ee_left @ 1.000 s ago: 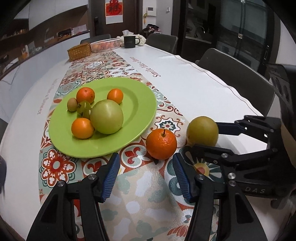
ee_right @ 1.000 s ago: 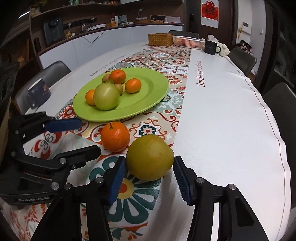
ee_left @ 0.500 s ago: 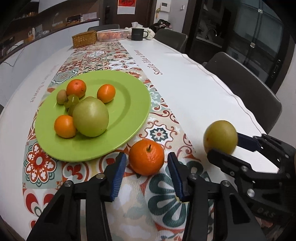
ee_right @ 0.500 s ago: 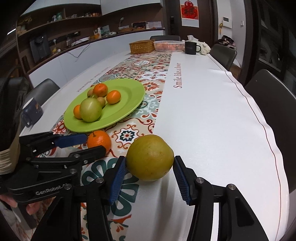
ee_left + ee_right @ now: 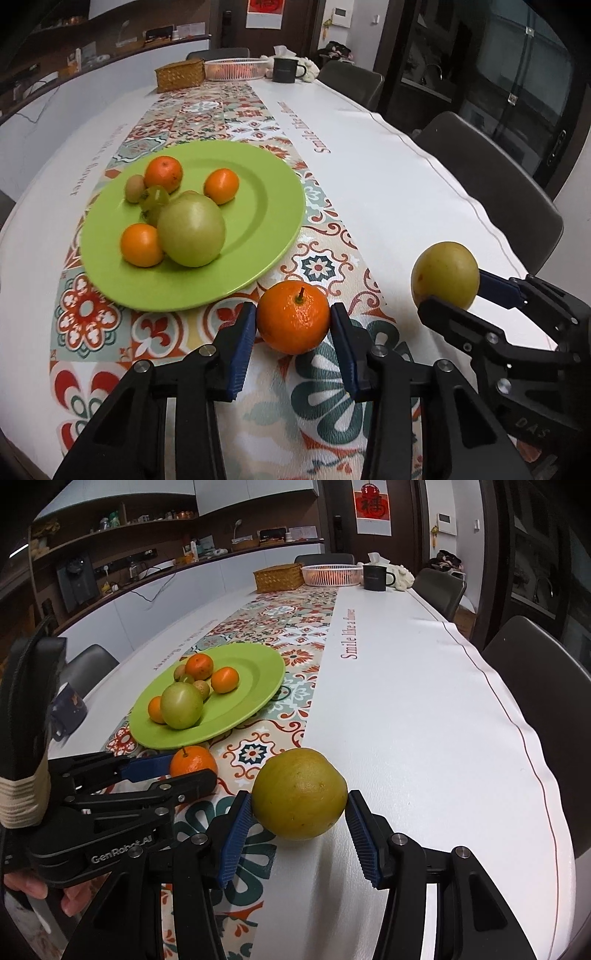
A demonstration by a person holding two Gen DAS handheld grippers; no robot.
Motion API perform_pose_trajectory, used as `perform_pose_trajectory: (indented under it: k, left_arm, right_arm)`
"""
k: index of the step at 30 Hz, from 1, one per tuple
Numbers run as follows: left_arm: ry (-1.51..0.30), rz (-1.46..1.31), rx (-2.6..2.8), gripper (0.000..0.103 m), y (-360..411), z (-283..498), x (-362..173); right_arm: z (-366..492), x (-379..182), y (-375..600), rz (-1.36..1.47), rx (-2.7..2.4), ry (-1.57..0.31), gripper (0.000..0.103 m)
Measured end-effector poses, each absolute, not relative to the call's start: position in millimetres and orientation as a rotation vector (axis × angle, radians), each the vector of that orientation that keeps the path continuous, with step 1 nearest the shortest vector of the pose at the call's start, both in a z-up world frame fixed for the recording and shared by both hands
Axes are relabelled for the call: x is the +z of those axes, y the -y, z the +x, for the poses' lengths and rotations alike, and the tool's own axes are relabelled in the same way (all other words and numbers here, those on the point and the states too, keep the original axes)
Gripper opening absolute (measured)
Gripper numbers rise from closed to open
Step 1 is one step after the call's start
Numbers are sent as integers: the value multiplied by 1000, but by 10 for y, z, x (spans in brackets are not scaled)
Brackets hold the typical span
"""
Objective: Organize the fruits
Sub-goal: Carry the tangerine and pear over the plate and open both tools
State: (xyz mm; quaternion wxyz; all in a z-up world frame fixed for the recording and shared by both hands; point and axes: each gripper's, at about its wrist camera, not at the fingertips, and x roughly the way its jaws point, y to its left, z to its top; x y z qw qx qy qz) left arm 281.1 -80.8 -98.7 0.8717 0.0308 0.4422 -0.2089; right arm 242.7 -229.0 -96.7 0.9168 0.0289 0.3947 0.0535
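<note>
Beside plate [image 5: 280, 206]: left claw [image 5: 293, 334] grips orange [image 5: 293, 316] (pads touching).

Your left gripper [image 5: 293, 325] is closing around the tangerine [image 5: 293, 316], which is sitting just in front of the plate [image 5: 258, 236]. Your right gripper [image 5: 299, 814] is gripping the pear [image 5: 299, 798], to the tangerine's right. On the plate, a big round fruit [image 5: 191, 230] is lying among smaller ones. A basket [image 5: 180, 75] and mug [image 5: 284, 70] are standing at the table's far end.
</note>
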Motion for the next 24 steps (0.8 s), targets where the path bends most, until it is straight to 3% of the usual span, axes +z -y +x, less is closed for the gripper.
perform_pose_trajectory:
  k: [12,24]
  left_arm:
    - [-863,47,-350,40,382,2651,-671]
    - [-815,73,-264,40,69,3031,-439]
  right_arm:
    - [2443,-711,2080,50,149,-764,53]
    - [2912,-440,1736,52,221,-733,53]
